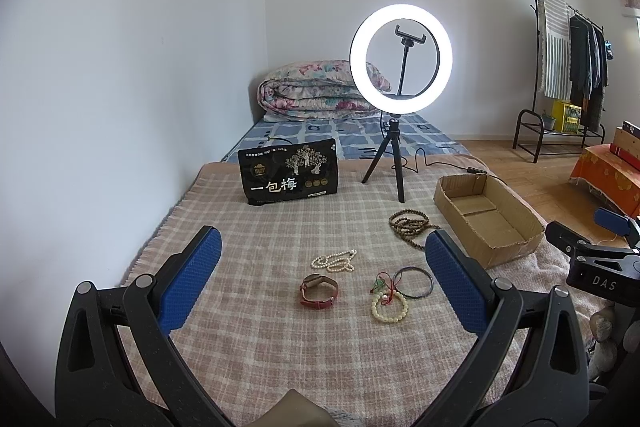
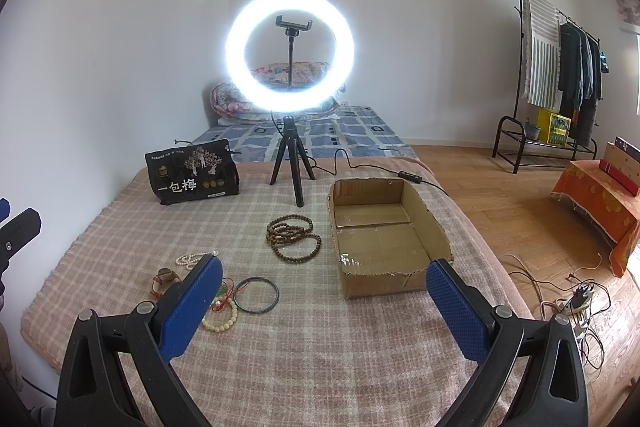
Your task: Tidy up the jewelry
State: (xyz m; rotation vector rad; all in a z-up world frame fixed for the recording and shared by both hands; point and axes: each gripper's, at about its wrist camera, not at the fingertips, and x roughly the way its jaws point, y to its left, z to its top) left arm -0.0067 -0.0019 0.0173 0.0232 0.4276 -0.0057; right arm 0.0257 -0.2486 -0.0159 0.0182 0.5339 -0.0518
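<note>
Both the left tongs [image 1: 322, 263] and the right tongs [image 2: 324, 281] hang wide open and empty above a checked blanket [image 1: 256, 343]. The jewelry lies left of the empty cardboard box [image 2: 436, 223]: a dark bangle [image 2: 256, 296], nearest the right tongs, sits just ahead of their left finger. A black bag [image 1: 289, 176] behind reads "一包梅"; the right tongs' body is marked "DAS".
</note>
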